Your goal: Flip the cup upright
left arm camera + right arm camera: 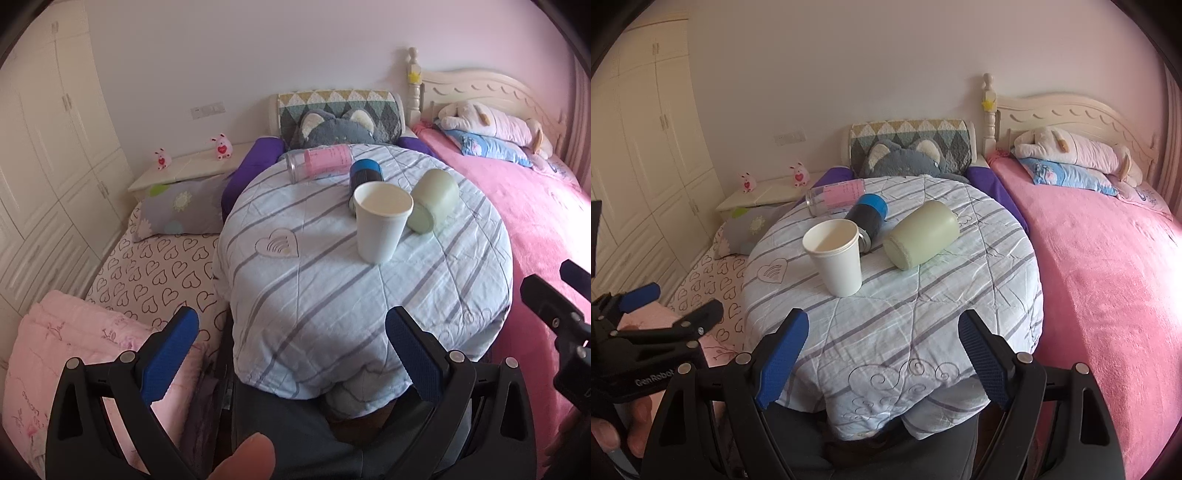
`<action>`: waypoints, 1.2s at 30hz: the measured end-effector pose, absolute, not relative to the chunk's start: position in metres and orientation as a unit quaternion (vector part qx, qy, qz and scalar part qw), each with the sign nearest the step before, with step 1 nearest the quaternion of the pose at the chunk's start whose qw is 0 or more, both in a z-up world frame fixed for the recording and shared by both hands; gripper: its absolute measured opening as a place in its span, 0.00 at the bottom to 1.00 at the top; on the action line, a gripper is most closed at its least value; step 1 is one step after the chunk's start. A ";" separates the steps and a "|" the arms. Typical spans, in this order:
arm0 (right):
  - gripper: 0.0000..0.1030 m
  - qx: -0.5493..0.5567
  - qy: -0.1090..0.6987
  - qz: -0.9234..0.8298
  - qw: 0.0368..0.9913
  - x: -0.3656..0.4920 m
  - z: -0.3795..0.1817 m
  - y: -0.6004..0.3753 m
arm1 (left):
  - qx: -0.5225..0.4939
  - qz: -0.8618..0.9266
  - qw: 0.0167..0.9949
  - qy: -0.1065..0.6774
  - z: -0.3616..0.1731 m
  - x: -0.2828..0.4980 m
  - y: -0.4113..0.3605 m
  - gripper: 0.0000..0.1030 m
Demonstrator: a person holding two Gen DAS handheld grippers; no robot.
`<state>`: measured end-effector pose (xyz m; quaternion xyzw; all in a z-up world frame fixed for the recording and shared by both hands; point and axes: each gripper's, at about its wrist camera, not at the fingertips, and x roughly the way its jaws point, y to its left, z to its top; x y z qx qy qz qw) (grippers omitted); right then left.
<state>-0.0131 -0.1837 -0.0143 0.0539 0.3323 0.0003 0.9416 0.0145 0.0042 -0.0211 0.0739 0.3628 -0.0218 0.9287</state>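
A white paper cup [380, 225] [837, 256] stands upright, mouth up, on a round table covered with a striped light-blue quilt [332, 295] [905, 314]. A pale green cup [436, 201] [921, 234] lies on its side to its right. A dark cup with a blue end [364, 175] [868, 218] lies on its side behind the white one. A clear tumbler with a pink insert [319, 162] [836, 197] lies on its side at the far edge. My left gripper [291, 332] is open and empty at the near table edge. My right gripper [882, 332] is open and empty too.
A pink bed [1108, 277] with a plush toy [1071, 151] is on the right. A heart-print mattress [155, 273] and folded pink blanket [74, 343] lie left. A grey plush [340, 127] sits behind the table. A white wardrobe [44, 147] lines the left wall.
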 end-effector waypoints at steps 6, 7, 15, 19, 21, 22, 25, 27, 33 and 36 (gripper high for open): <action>0.82 0.041 0.315 -0.002 0.948 -0.038 -0.011 -0.171 | 0.080 -0.024 0.935 0.345 -0.020 -0.013 0.007 0.99; 0.82 0.038 0.309 0.002 0.950 -0.040 -0.008 -0.169 | 0.078 -0.025 0.936 0.342 -0.019 -0.016 0.009 0.99; 0.82 0.031 0.296 0.011 0.955 -0.054 -0.008 -0.162 | 0.062 -0.021 0.943 0.327 -0.014 -0.029 0.019 0.99; 0.82 0.034 0.296 0.010 0.955 -0.055 -0.008 -0.166 | 0.065 -0.026 0.943 0.326 -0.014 -0.033 0.015 0.99; 0.82 0.035 0.294 0.010 0.955 -0.057 -0.007 -0.167 | 0.066 -0.028 0.942 0.326 -0.014 -0.034 0.013 0.99; 0.82 0.035 0.293 0.009 0.955 -0.058 -0.007 -0.167 | 0.066 -0.030 0.942 0.326 -0.014 -0.035 0.013 0.99; 0.82 0.036 0.293 0.008 0.955 -0.059 -0.007 -0.169 | 0.066 -0.033 0.943 0.325 -0.012 -0.037 0.012 0.99; 0.82 0.037 0.294 0.010 0.955 -0.059 -0.007 -0.169 | 0.065 -0.033 0.943 0.324 -0.011 -0.038 0.012 0.99; 0.82 0.038 0.297 0.016 0.954 -0.057 -0.009 -0.167 | 0.063 -0.033 0.944 0.322 -0.009 -0.039 0.012 0.99; 0.82 0.037 0.297 0.017 0.954 -0.058 -0.009 -0.166 | 0.063 -0.033 0.944 0.321 -0.008 -0.039 0.012 0.99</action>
